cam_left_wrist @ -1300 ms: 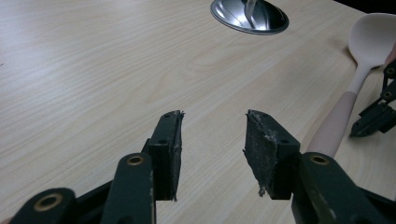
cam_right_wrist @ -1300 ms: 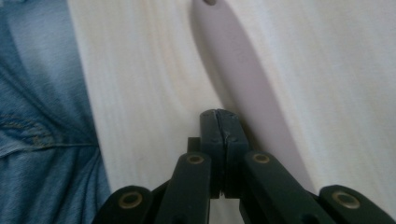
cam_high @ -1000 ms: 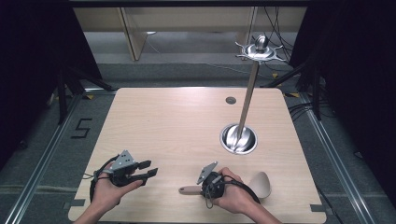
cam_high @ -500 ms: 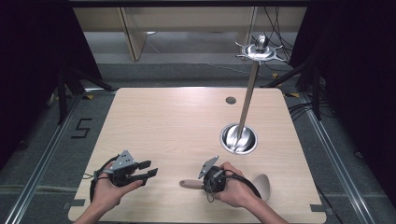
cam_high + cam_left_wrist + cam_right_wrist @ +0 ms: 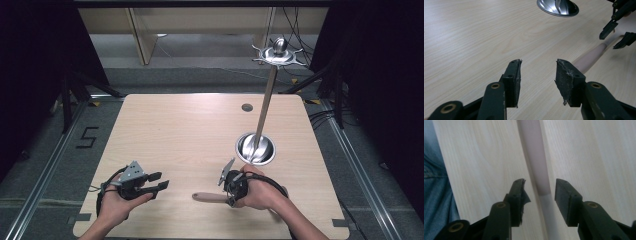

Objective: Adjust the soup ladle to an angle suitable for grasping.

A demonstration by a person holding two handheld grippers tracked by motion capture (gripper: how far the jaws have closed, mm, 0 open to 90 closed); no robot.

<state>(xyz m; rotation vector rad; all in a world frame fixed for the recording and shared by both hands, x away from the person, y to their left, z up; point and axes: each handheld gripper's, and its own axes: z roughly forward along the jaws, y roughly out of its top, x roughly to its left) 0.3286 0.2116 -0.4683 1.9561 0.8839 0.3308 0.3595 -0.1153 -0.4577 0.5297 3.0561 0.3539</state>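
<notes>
Right tool (image 5: pixel 231 192) near the desk's (image 5: pixel 190 130) front edge, jaws spread astride the pale wooden handle (image 5: pixel 207 197) lying flat there, apparently not yet pinching it, left tool (image 5: pixel 155 181) also spread and empty near the front-left corner, metal stand (image 5: pixel 256 148) toward the right edge.

Spatula (image 5: pixel 207 197): we see the handle; the blade lies hidden under the right hand (image 5: pixel 262 192). Right gripper view: handle blurred, cut by the top edge. Stand base (image 5: pixel 557 7): cropped at top.
</notes>
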